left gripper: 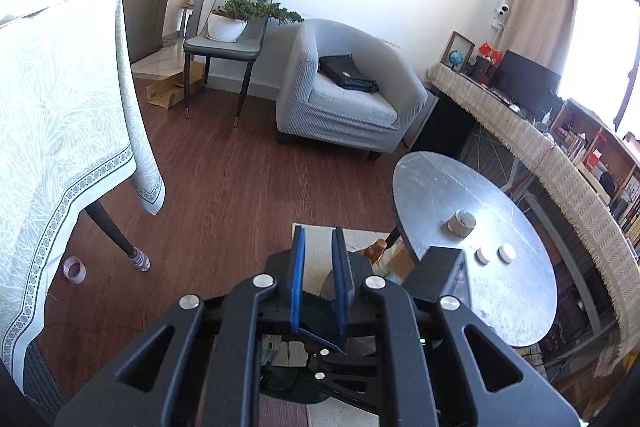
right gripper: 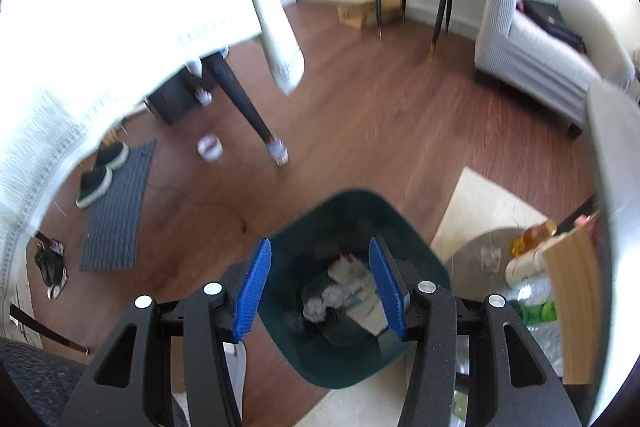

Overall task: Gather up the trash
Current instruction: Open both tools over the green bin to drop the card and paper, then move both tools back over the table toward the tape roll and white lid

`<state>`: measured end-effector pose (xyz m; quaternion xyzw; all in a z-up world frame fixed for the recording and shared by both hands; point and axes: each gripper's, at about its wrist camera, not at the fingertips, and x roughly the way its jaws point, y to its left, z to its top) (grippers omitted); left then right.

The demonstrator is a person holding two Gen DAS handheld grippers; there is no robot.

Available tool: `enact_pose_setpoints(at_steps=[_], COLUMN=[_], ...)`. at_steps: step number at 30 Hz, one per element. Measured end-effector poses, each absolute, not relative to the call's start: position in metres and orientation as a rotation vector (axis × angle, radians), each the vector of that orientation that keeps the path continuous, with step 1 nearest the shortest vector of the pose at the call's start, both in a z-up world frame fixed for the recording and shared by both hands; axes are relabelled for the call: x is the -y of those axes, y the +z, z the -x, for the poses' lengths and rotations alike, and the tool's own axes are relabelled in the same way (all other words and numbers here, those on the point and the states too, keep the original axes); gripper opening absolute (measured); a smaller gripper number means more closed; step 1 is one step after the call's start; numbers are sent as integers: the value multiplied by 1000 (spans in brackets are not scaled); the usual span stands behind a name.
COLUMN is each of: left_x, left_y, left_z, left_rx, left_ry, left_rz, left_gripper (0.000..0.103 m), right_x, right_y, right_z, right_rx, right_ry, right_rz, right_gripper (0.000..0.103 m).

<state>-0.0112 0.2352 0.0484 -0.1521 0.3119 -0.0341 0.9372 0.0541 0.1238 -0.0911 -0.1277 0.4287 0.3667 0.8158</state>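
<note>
Claws first: the right claw [right gripper: 320,283] hangs directly over the dark green trash bin [right gripper: 304,235], pointing down into it, blue pads spread wide apart with nothing between them. Crumpled paper trash [right gripper: 340,291] sits at the bottom of the bin, in plain sight between the fingers. The picture is a bit smeared with blur.

Over to the left claw [left gripper: 319,279]: it's held higher and angled out across the room, pads close but with a narrow gap showing, gripping nothing. Below its fingers only a dark sliver of the bin shows.

Only the left view catches the round grey desk [left gripper: 440,187] with its small tins [left gripper: 460,223], and the grey armchair [left gripper: 340,95] carrying a black bag [left gripper: 348,73]. Only the right view gives the shoes [right gripper: 102,171] on the grey mat [right gripper: 116,223].

Both views pick up the tape roll [left gripper: 75,269] on the wood floor [left gripper: 240,187], just beside a leg of the cloth-covered table [left gripper: 52,107].
</note>
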Motion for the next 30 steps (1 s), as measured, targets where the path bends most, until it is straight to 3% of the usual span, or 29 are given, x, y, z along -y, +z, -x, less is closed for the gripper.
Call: enact_pose_setpoints(at_steps=[5,7,17,30], left_x=[-230,-226,-192,-139], left_y=[53,56,59,51], left_z=[12,12,1,-31], left_rx=[-605,-581,-558,-587], left_ry=[-68,-65,-102,-169], left_rz=[320,327,300,266], left_gripper=[25,36,44,67], right_x=[-104,-94,-41,48], right_y=[-59,-49,-16,-5], right_z=[-54,-55,-59,-71], right_rx=[-828,-803,-730,-690], right_ry=[769,759,711,553], right_rz=[231,208,135,100], right_gripper=[52,52,52,54])
